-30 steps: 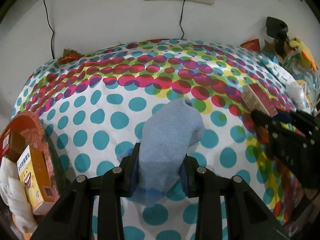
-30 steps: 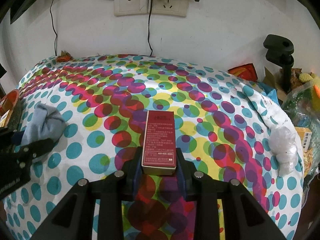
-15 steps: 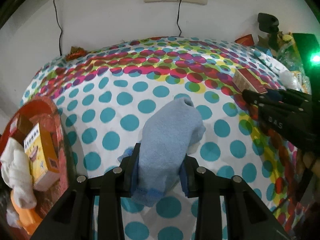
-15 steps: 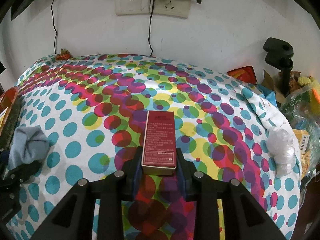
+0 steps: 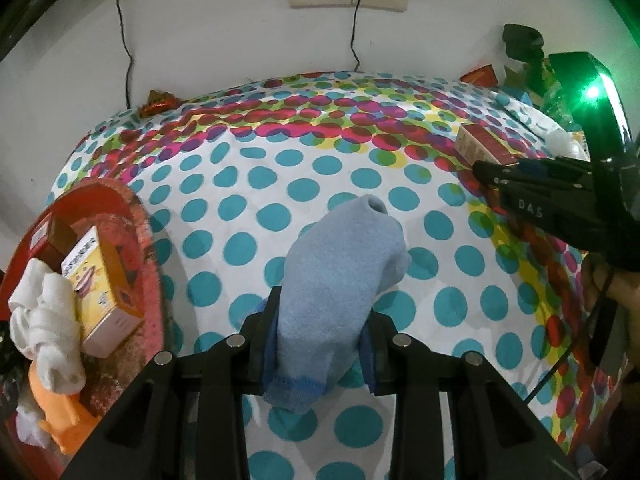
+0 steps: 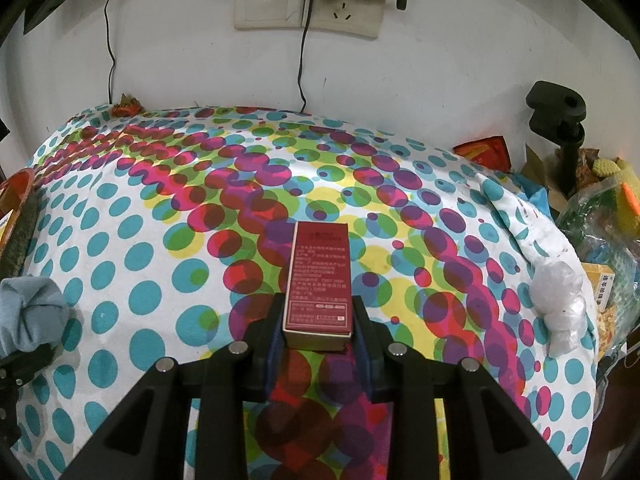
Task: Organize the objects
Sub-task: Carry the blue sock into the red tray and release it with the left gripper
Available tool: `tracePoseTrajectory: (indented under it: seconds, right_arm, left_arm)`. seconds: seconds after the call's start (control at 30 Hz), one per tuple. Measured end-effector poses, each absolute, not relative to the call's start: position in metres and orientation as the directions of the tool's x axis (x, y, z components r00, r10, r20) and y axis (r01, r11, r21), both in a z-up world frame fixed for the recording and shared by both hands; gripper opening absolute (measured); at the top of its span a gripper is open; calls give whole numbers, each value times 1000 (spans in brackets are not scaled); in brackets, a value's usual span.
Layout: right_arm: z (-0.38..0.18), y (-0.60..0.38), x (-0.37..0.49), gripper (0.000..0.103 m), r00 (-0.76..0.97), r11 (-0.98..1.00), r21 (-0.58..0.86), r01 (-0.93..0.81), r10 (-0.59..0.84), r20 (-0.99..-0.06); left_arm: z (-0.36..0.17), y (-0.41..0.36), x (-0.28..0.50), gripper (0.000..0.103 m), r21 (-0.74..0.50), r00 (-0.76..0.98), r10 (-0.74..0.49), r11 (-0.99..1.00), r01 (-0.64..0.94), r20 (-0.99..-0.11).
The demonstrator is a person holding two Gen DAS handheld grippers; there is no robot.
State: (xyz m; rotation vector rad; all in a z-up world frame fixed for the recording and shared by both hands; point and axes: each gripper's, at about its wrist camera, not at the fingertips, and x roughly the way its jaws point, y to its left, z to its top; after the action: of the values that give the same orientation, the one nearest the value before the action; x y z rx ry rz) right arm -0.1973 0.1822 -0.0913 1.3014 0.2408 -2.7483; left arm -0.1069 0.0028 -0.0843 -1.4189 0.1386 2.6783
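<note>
My left gripper (image 5: 320,336) is shut on a light blue sock (image 5: 340,272) and holds it above the dotted tablecloth (image 5: 248,184). The sock also shows at the left edge of the right wrist view (image 6: 28,316). My right gripper (image 6: 318,328) is shut on a dark red box (image 6: 318,280) over the cloth; the box and gripper show at the right in the left wrist view (image 5: 480,146). A red basket (image 5: 140,240) at the left holds a yellow box (image 5: 100,284), a white cloth (image 5: 44,320) and an orange toy (image 5: 60,412).
A wall with sockets (image 6: 308,4) and hanging cables stands behind the table. A black stand (image 6: 560,120), snack bags (image 6: 484,152) and a clear plastic bag (image 6: 560,300) crowd the right edge. A small wrapper (image 5: 158,102) lies at the far left.
My left gripper with the sock has moved left, so more of the red basket shows. The right gripper with the red box has hardly moved.
</note>
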Motion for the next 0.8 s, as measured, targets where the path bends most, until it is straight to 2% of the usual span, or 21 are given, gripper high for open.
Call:
tracePoseTrajectory:
  seconds: [0.4,0.7,0.8]
  right_arm:
    - [-92,181,-197,31,-633,-983,-105,149,-13,-774]
    - [-92,180,-197,31,-635,-982,-117,149,-5,-773]
    - [-92,179,-197,31,-635,-982,-120,149,-2,-772]
  left_arm:
    - [-58,-21,-85,30,5,-578,79,-990,-142,-812]
    - [-30,-60,-75,30,5,-620,51,-996,-89,-783]
    - [-24,-81,-74,30,29,-629,2,-999,-39,-777]
